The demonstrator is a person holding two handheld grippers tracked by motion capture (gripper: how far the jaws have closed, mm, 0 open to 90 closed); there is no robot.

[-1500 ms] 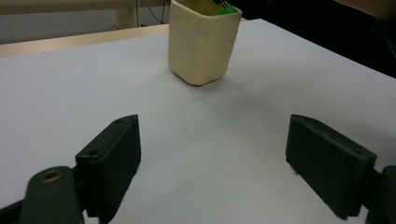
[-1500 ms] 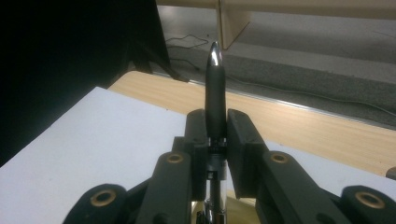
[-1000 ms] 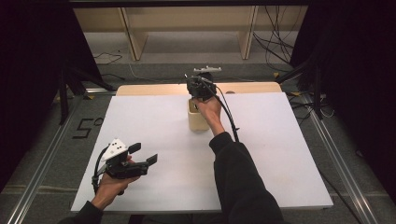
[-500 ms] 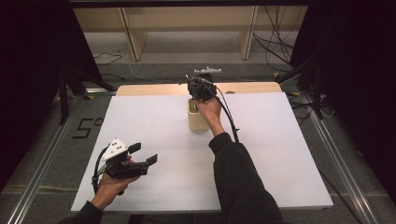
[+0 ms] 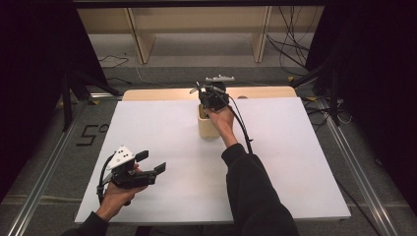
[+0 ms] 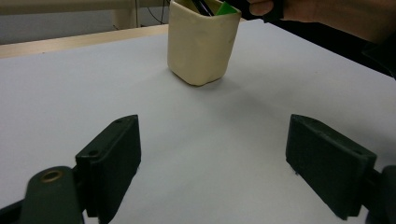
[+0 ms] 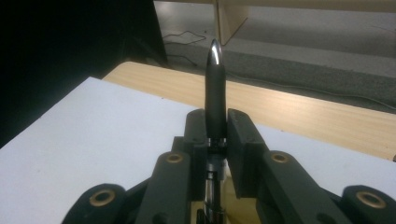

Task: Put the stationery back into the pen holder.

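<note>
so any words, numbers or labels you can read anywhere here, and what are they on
"5" followed by a small ring like a degree sign: dark marking on the grey floor left of the table.
Nothing readable on the cream cup, the black pen in the right gripper, the green item in the cup, or the left gripper.

Your left gripper (image 6: 215, 163) hovered over the white worktop (image 6: 70, 93) with its black jaws spread wide and nothing between them. Ahead stood a cream cup (image 6: 201, 44) holding a dark pen (image 6: 201, 6) and something green (image 6: 227, 8). Your other hand (image 6: 327, 16) hung just beside its rim.
</note>
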